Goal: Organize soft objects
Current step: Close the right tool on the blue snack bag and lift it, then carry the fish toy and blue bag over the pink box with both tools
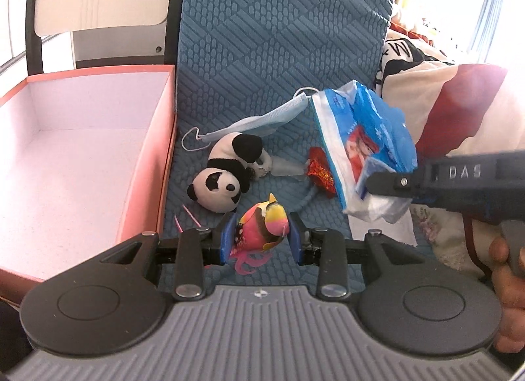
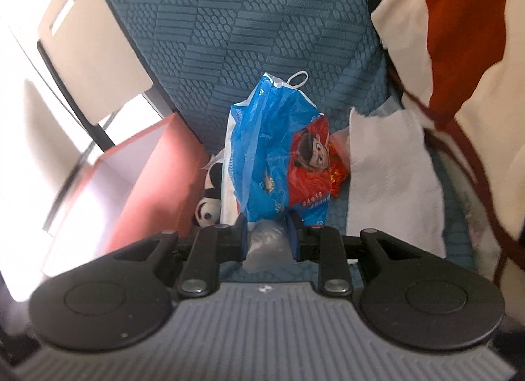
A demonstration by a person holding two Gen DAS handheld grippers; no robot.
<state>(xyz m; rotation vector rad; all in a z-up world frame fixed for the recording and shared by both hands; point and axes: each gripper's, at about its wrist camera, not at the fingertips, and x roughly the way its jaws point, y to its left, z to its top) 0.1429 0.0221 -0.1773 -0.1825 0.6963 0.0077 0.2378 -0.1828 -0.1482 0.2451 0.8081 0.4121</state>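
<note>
Left gripper point(image 1: 261, 235), low centre, is angling downward, pinching the pink toy bird point(image 1: 262, 223). Right gripper point(image 2: 267, 236), low centre, is tilting downward, clamping the blue plastic bag point(image 2: 272, 158) mid-frame above the blue mat point(image 2: 249, 20).

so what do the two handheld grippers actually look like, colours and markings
Both match: a ribbed grey body, two round black discs, black linkage arms with silver pivot pins, and blue pads on the fingers. The right gripper, seen side-on, is black with raised letters DAS. No cables or sleeves show.
</note>
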